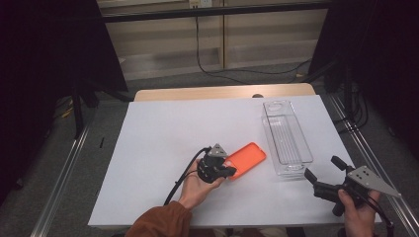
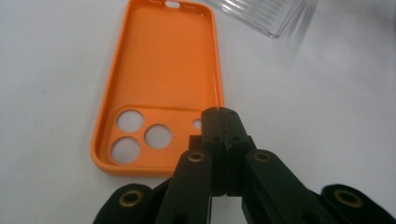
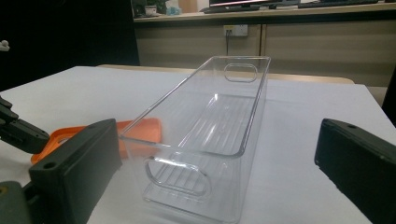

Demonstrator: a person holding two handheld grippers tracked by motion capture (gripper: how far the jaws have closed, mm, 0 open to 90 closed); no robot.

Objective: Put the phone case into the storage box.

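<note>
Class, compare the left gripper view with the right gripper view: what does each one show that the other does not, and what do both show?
Left gripper view alone: the inside of the orange phone case with its round camera holes, and the left gripper with its jaws shut together, nothing between them. Right gripper view alone: the whole clear plastic bin with its handle cut-outs, the right gripper with jaws standing wide apart, and a wall socket behind. Both share: the case, the bin and the white table.

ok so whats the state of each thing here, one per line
orange phone case: lying flat on the table, hollow side up, empty, beside the bin
clear plastic bin: upright on the table, open at the top, empty
left gripper: jaws shut, tips over the case's camera-hole end, nothing seen between them
right gripper: jaws wide open, pointed at the bin's near end, holding nothing
white table: bears the case and the bin
</note>
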